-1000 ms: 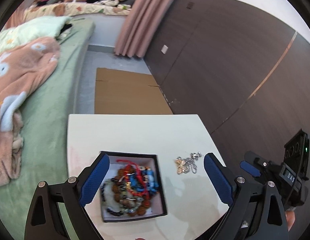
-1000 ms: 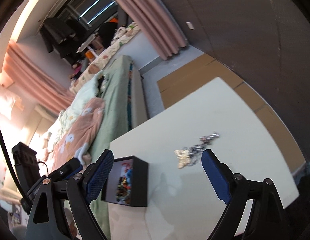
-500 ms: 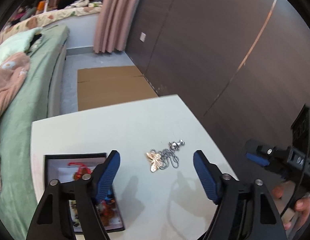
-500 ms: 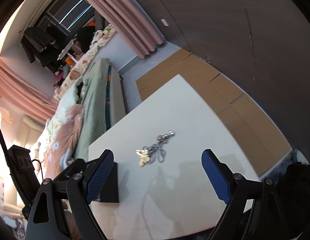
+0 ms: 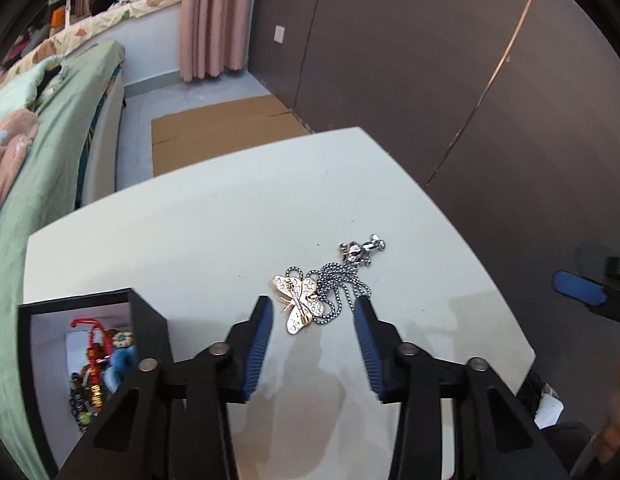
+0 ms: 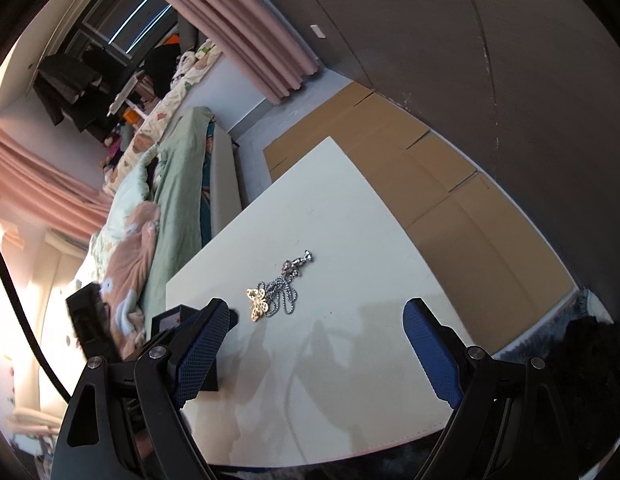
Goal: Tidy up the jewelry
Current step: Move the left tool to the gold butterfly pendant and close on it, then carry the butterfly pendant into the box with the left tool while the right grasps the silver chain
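Where bed (image 5: 49, 128) flanks table (image 5: 189, 220): cardboard (image 5: 221, 128).

left tool (image 5: 313, 312) moved from jewelry box (image 5: 145, 320) to butterfly necklace (image 5: 305, 300), jaws narrowed

No lettering, label, brand or number can be read anywhere here. The box (image 5: 147, 322), the butterfly pendant (image 5: 299, 303) and the wall plate (image 5: 279, 34) all show bare faces, and the room's far clutter is too blurred.

White surface (image 5: 213, 232) has a black jewelry box (image 5: 147, 332) at lower left, butterfly brooch (image 5: 299, 302) touching a tangled silver chain (image 5: 342, 284) mid-frame.
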A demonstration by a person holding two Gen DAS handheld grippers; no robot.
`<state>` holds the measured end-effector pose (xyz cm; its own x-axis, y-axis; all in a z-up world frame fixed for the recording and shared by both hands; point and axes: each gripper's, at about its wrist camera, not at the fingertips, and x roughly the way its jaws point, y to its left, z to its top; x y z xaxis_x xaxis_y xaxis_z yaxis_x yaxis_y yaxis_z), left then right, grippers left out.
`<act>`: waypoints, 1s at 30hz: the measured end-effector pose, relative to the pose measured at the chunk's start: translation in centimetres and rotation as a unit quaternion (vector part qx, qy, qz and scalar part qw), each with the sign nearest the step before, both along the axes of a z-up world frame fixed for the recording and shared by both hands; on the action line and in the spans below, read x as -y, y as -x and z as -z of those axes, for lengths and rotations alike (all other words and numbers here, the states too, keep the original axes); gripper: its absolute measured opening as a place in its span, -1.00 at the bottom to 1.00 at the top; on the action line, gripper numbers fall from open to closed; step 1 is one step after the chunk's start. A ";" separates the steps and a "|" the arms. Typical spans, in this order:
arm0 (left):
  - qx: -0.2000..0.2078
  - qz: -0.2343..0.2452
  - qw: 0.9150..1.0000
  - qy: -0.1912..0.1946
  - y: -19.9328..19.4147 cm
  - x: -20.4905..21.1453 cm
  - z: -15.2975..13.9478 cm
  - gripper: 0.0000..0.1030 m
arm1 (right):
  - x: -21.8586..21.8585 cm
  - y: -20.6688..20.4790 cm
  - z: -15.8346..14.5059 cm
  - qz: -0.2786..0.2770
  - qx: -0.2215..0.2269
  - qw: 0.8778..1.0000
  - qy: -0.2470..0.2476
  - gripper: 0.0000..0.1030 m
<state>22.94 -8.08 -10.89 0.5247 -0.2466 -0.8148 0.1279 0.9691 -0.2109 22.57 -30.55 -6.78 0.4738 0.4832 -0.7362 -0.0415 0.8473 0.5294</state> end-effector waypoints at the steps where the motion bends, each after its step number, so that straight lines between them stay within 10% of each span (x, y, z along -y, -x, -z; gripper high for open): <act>1: -0.002 -0.003 1.000 -0.001 -0.2 0.1 0.3 -0.24 | 0.1 0.0 0.0 -0.002 -0.001 1.000 0.000 0.75; 12: -0.016 -0.034 0.999 -0.028 -1.4 0.1 2.6 -0.37 | 1.0 -0.4 0.5 -0.003 -0.010 1.000 0.000 0.75; 20: -0.008 -0.022 1.000 -0.011 -1.2 0.4 2.6 -0.75 | 0.7 -0.7 1.2 -0.003 -0.016 1.000 0.010 0.75; 30: 0.014 -0.015 0.999 0.044 0.2 -1.0 -0.9 -0.75 | -0.8 -1.2 2.4 -0.004 -0.027 0.999 0.016 0.75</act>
